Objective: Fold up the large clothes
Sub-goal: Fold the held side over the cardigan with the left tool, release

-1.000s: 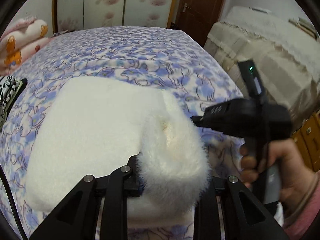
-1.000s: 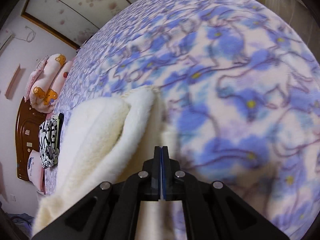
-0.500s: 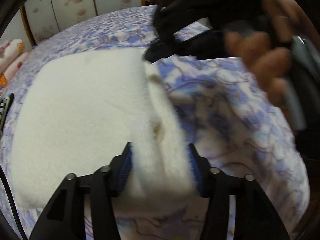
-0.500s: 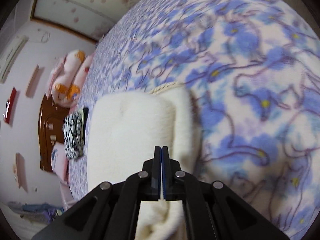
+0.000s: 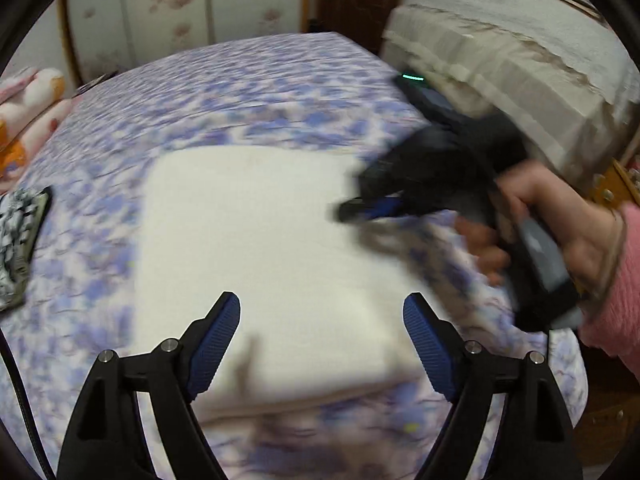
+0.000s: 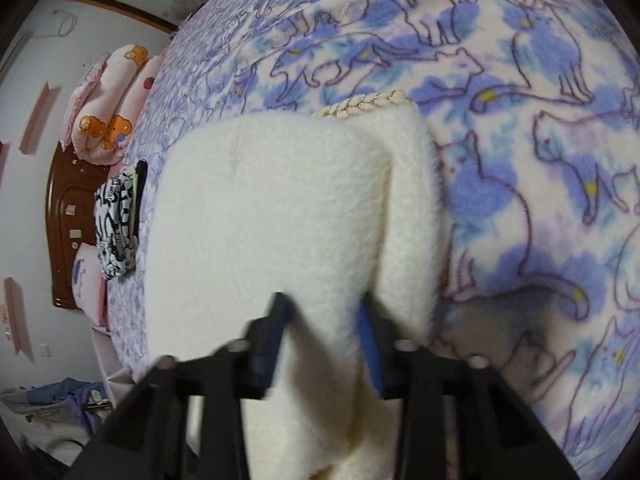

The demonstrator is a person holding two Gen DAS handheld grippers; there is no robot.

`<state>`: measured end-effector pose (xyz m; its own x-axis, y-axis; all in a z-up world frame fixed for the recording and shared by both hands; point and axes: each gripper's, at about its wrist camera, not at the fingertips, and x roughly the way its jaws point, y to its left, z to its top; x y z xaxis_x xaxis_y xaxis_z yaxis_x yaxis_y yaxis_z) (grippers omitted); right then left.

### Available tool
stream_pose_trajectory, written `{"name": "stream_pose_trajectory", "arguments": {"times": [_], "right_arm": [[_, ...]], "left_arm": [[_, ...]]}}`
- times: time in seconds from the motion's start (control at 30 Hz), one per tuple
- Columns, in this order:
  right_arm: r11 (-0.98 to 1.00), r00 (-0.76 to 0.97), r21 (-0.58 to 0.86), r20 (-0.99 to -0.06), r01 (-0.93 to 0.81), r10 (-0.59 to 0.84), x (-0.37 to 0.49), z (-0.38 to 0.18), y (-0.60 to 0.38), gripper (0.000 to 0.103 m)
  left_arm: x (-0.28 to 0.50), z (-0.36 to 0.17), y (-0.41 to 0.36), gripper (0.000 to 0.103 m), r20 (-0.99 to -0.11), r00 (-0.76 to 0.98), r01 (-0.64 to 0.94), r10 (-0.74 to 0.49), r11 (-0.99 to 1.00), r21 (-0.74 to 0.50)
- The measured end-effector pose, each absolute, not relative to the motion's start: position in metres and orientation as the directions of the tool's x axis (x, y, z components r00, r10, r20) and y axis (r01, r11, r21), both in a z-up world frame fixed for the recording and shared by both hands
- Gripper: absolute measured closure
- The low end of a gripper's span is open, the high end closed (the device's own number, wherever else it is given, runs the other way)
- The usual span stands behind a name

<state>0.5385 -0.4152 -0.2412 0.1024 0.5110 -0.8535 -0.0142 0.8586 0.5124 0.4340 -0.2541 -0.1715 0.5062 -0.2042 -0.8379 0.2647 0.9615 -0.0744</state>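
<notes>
A white fluffy garment [image 5: 256, 248] lies folded in a thick rectangle on the blue-and-white patterned bed [image 5: 248, 92]. My left gripper [image 5: 322, 320] is open and empty, just above the garment's near edge. My right gripper [image 5: 356, 210], held in a hand, hovers at the garment's right edge, blurred by motion. In the right wrist view the right gripper [image 6: 324, 312] is open, its blue pads on either side of a ridge of the garment [image 6: 272, 216] without pinching it.
A black-and-white patterned item [image 5: 20, 240] lies on the bed at the left. Pink pillows [image 5: 28, 100] lie at the head. A covered cabinet [image 5: 520, 60] stands right of the bed. A wooden headboard [image 6: 66, 216] shows in the right wrist view.
Both grippers have opened and let go of the garment. The raised fold has dropped flat onto the pile. The left gripper has drawn back; the right gripper has moved lower and to the right.
</notes>
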Motion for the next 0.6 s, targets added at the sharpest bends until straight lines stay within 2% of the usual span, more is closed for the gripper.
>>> {"name": "stream_pose_trajectory", "arguments": {"times": [0.03,0.13,0.27,0.4,0.6], "right_arm": [[0.861,0.12,0.507,-0.854,-0.025,0.506,0.537,-0.238,-0.414,0.092],[0.863,0.215,0.504,-0.839,-0.044,0.501,0.528,-0.219,-0.416,0.094],[0.853,0.307,0.521,-0.807,-0.034,0.505,0.507,-0.2,-0.429,0.094],[0.918,0.332,0.395,-0.861,-0.042,0.386,0.487,-0.2,-0.431,0.095],[0.942,0.33,0.332,-0.895,0.049,0.299,0.484,-0.227,-0.447,0.095]], "left_arm": [[0.44,-0.168,-0.244,0.02,-0.843,0.5,0.242,-0.197,0.967,-0.082],[0.457,-0.162,-0.215,0.02,-0.85,0.494,0.181,-0.182,0.978,-0.103],[0.467,-0.17,-0.194,0.02,-0.871,0.482,0.113,-0.094,0.993,-0.045],[0.475,-0.188,-0.182,0.02,-0.913,0.403,0.088,-0.054,0.996,-0.02],[0.466,-0.224,-0.181,0.02,-0.954,0.291,0.121,-0.068,0.992,-0.033]]}}
